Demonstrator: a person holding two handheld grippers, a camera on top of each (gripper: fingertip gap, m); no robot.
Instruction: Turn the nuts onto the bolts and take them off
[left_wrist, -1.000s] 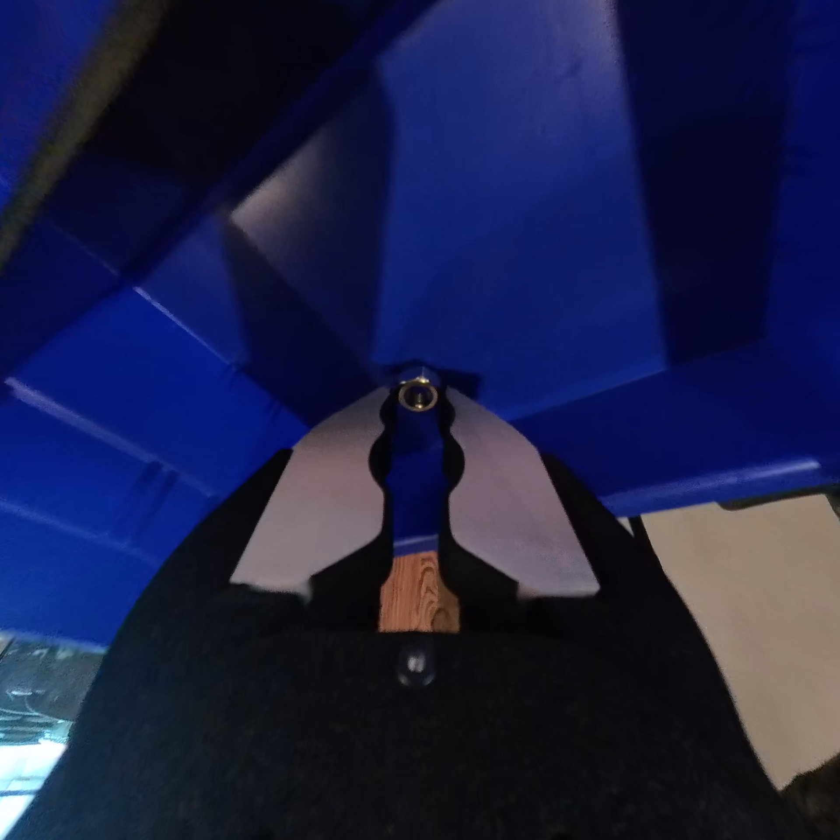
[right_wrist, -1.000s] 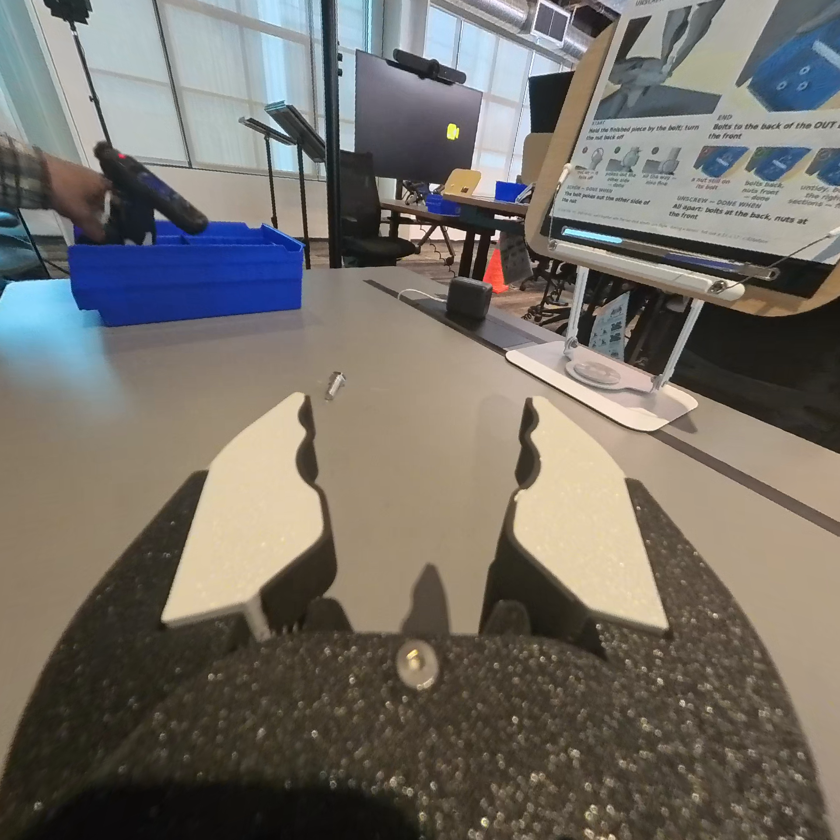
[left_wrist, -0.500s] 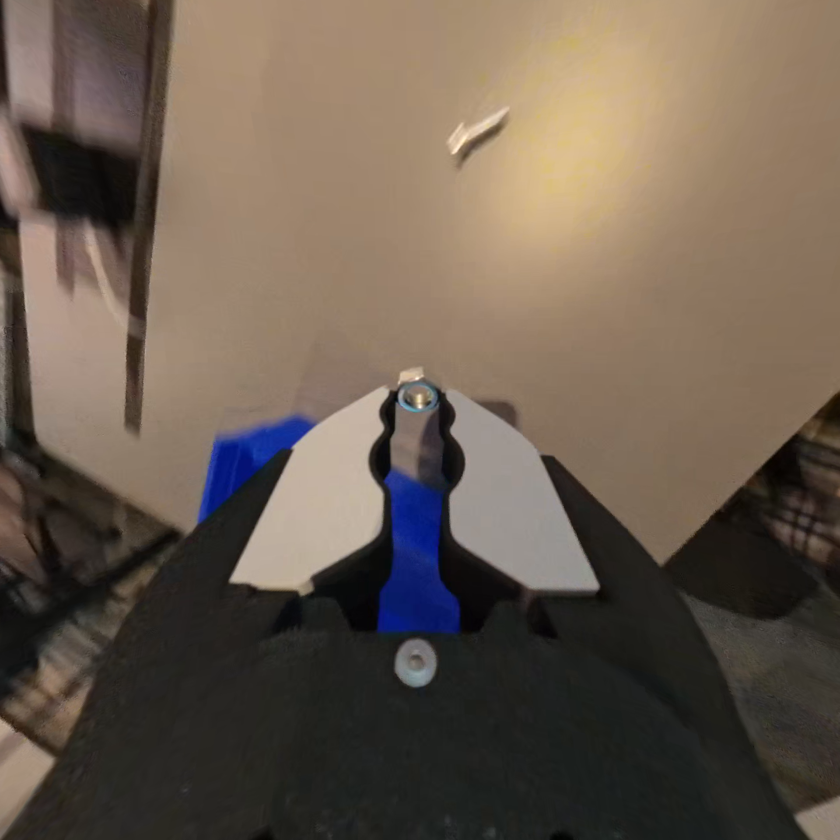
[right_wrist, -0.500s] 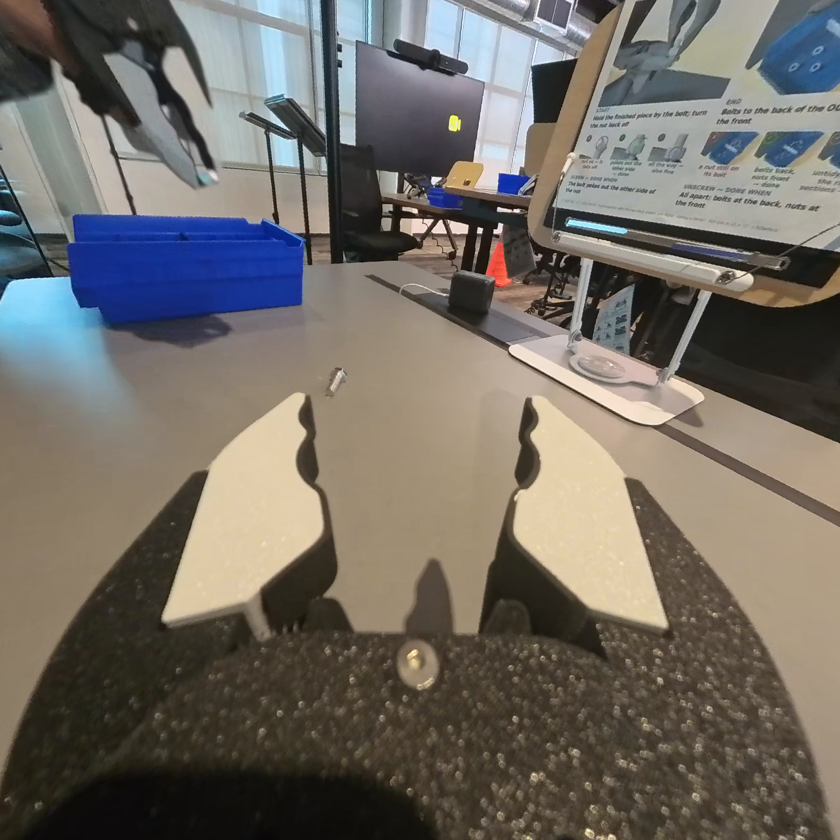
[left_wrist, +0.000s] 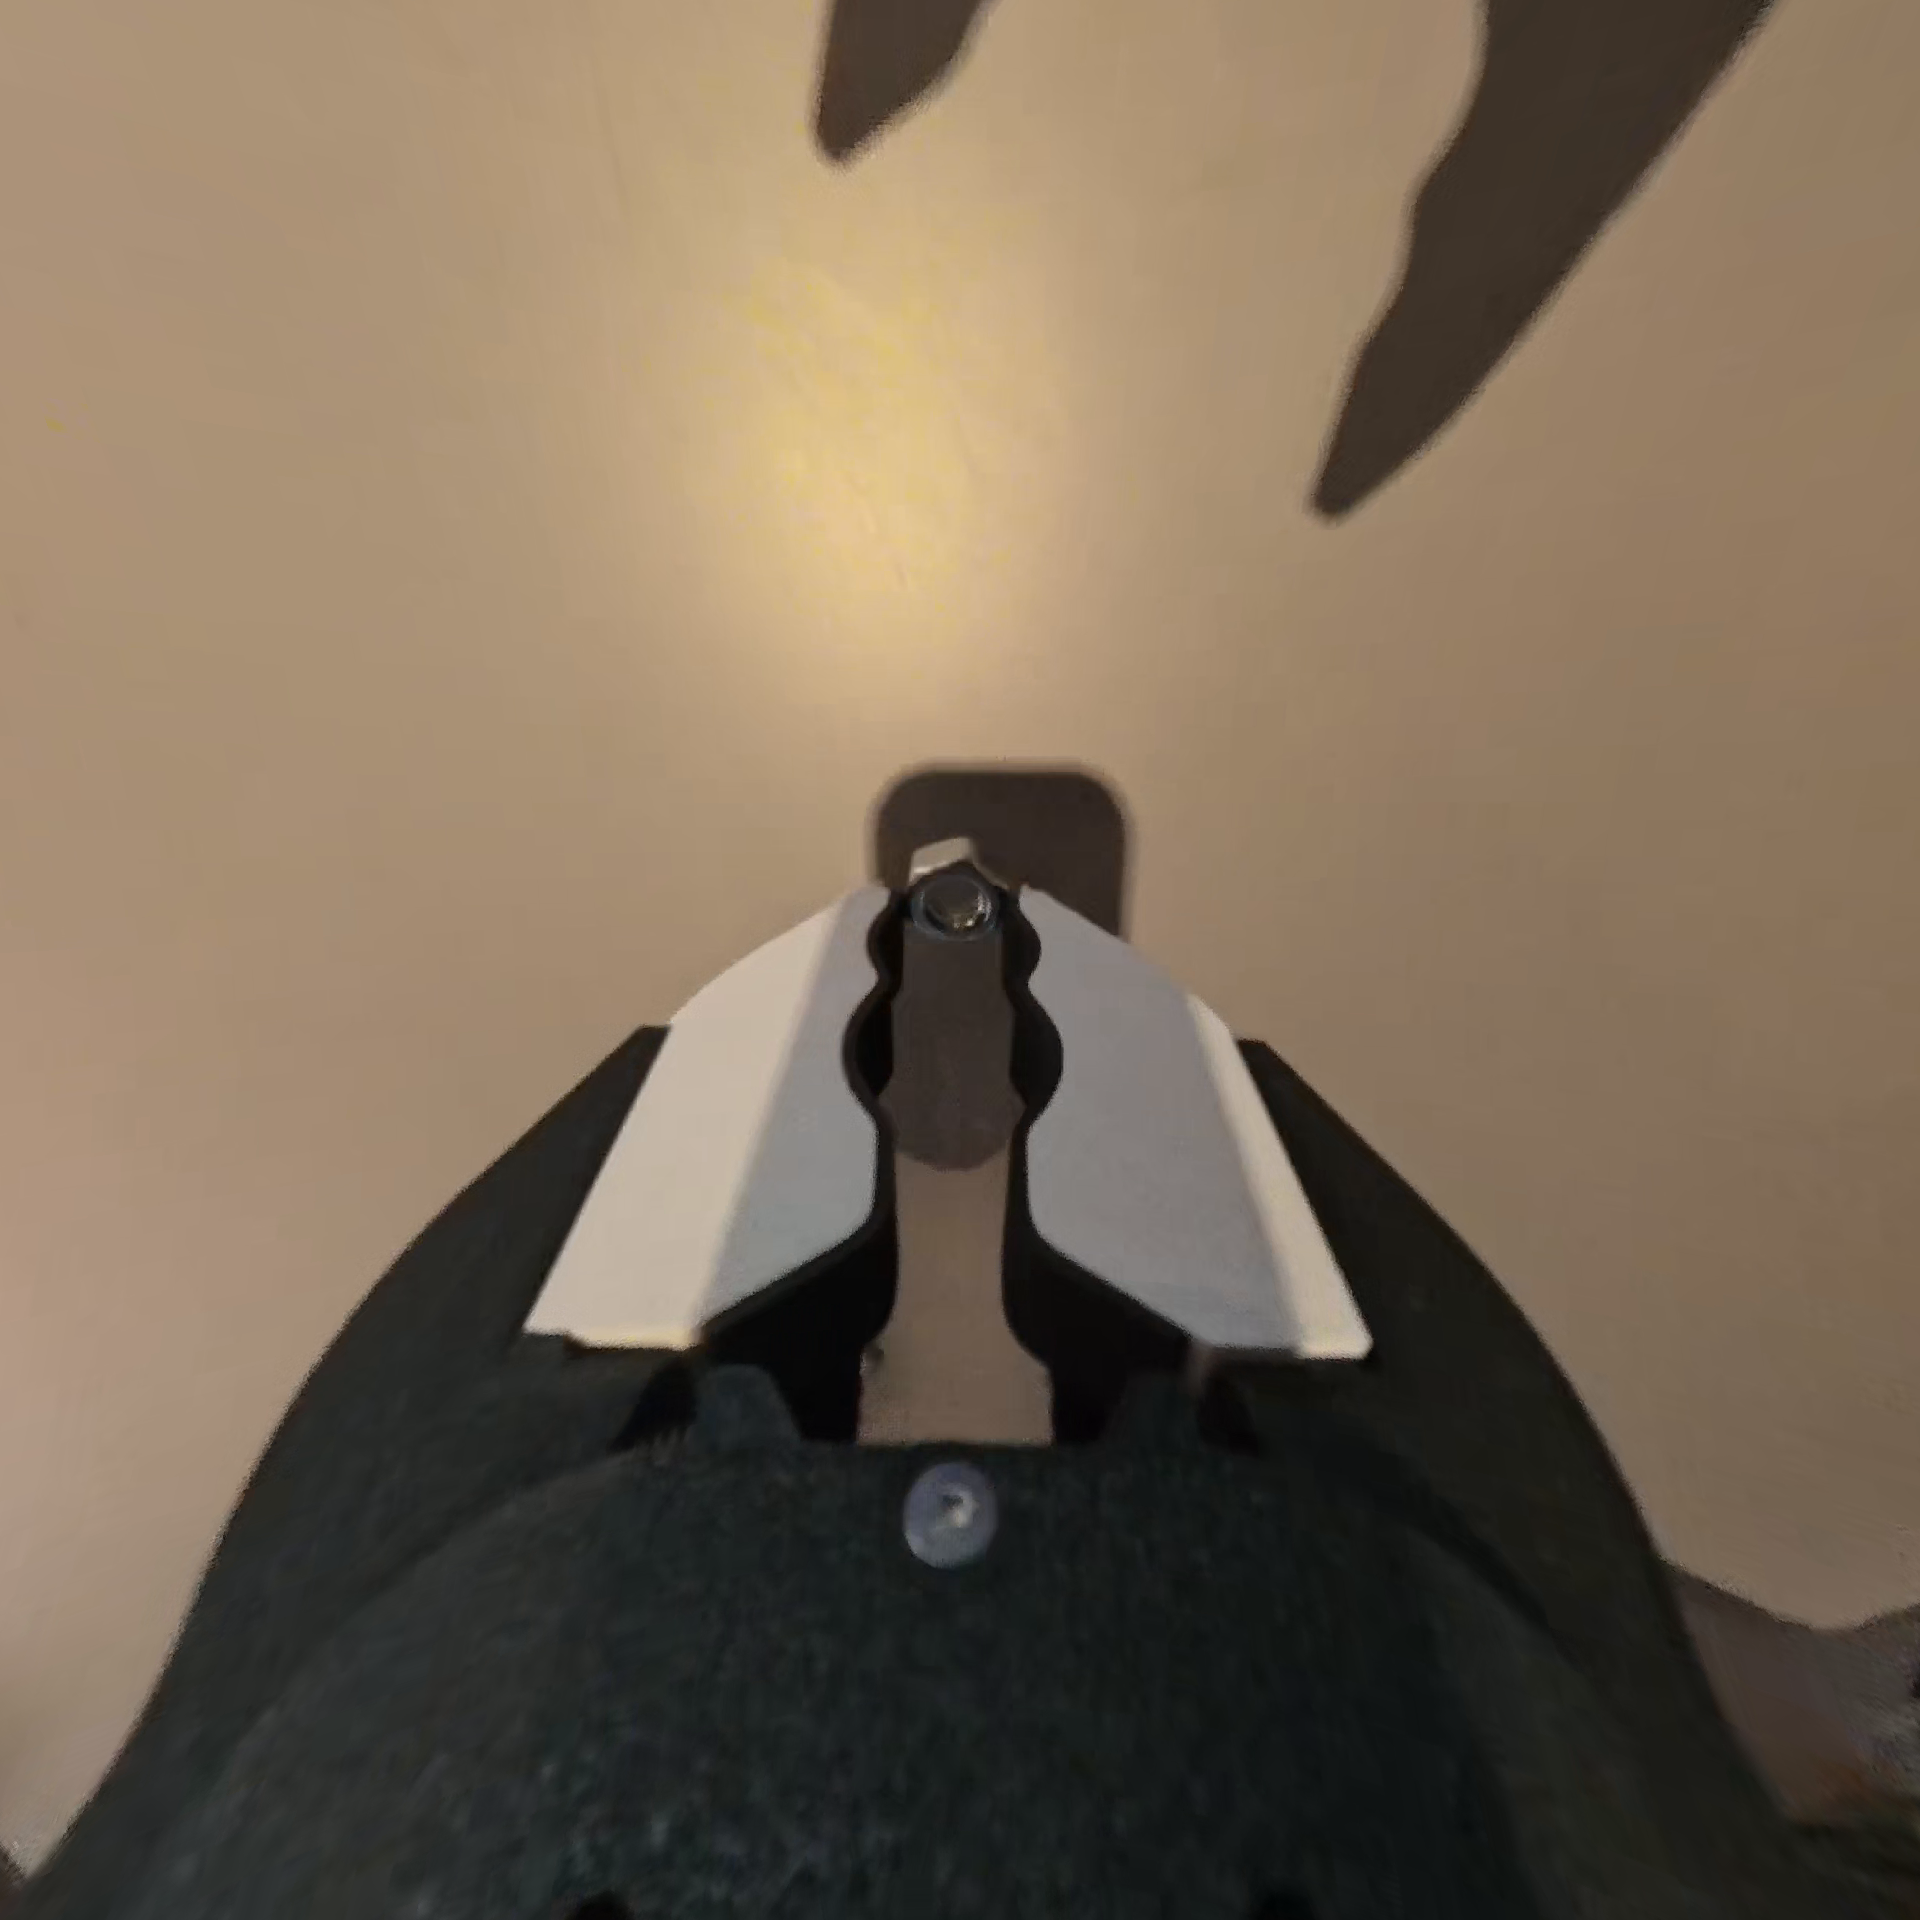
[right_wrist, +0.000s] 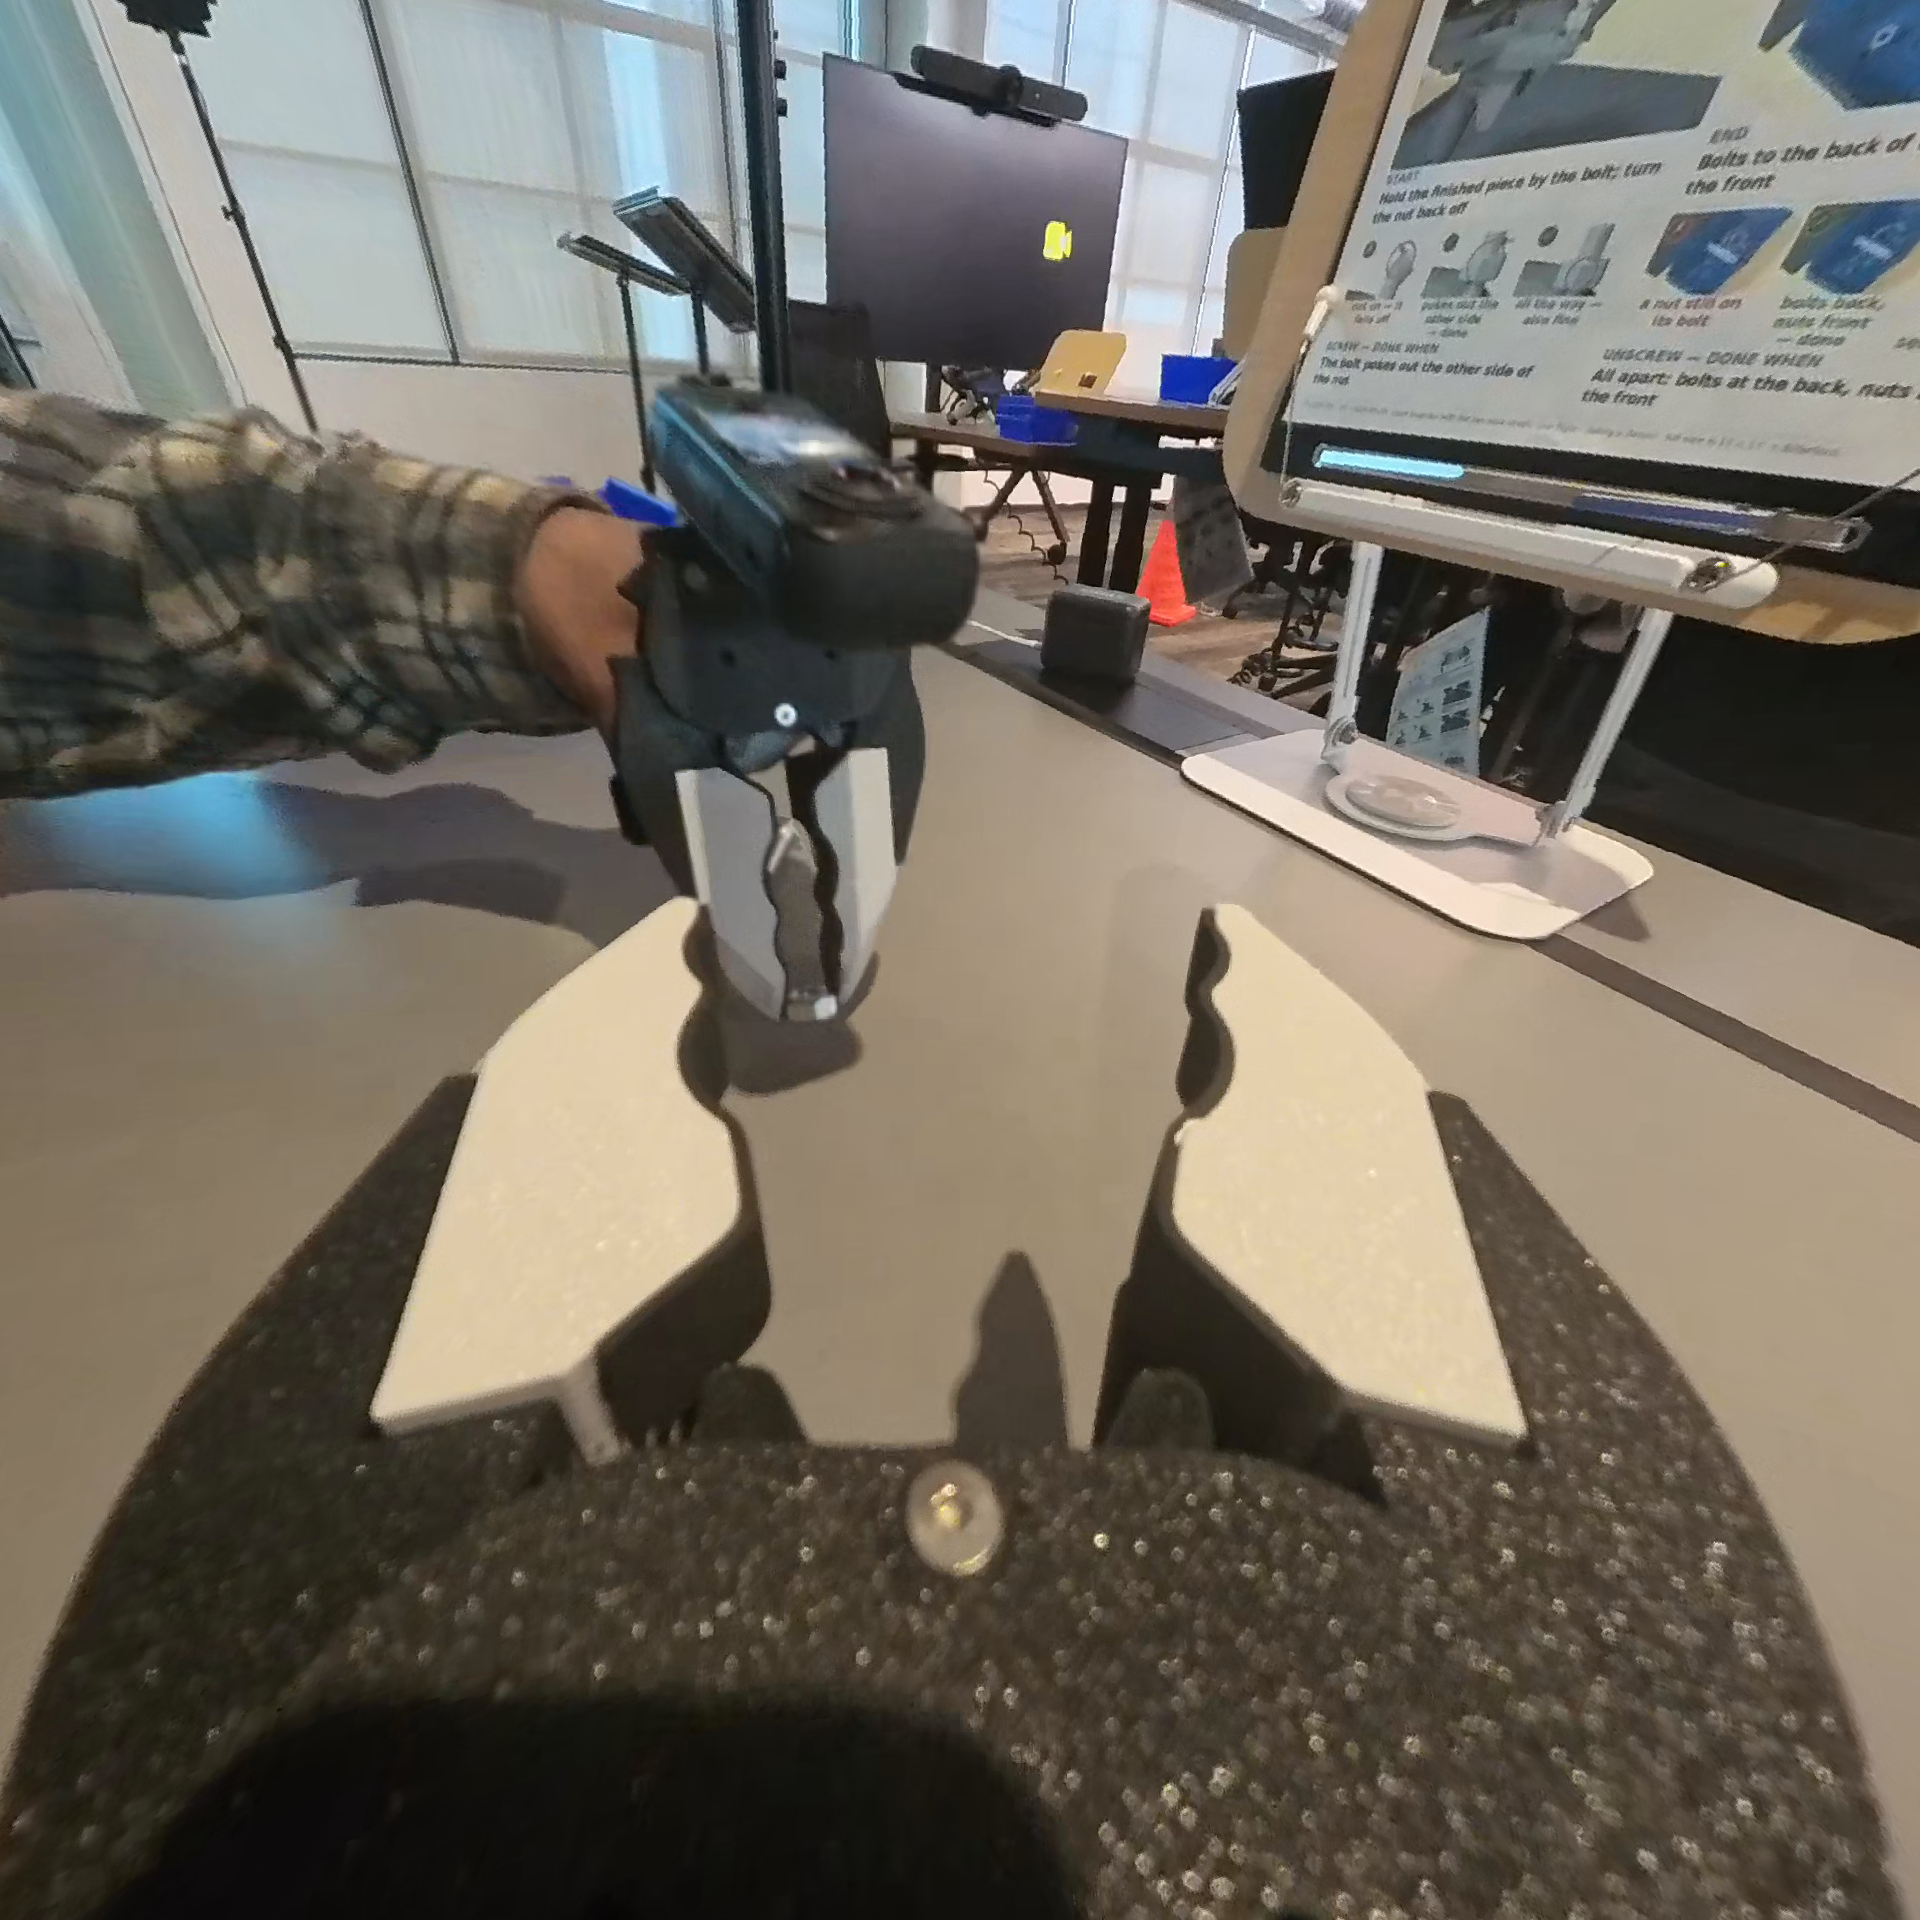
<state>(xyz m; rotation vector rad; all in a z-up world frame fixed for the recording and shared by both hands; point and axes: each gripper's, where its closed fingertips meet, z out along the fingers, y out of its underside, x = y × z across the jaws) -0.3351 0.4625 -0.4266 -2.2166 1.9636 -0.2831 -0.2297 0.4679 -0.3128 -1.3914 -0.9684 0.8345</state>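
Steel shows at the tip of our left tongs (left_wrist: 951, 920): a small bolt (left_wrist: 949, 902) pinched there, its round socket head toward the camera, the shank pointing down at the tabletop (left_wrist: 416, 520). In the right wrist view the same left tongs (right_wrist: 795, 997) hang tip-down just above the grey surface, a plaid sleeve (right_wrist: 239, 582) behind them, the bolt (right_wrist: 802, 940) a dull metal sliver between the pale fingers.

Our right tongs (right_wrist: 951, 997) stand wide apart and carry nothing, resting low over the tabletop (right_wrist: 1039, 831), with the left tongs just ahead of their left finger.

We judge this to be the fetching step: one bolt in hand, no nut in sight. Next we probably need a mating nut, then a square meeting of thread and hole, with the bolt kept from slipping.

The fingers are matt white plates with scalloped inner edges; the bodies are coarse, speckled black. The tabletop is smooth with a soft sheen. An instruction board (right_wrist: 1621, 260) stands on a white stand off to the right.
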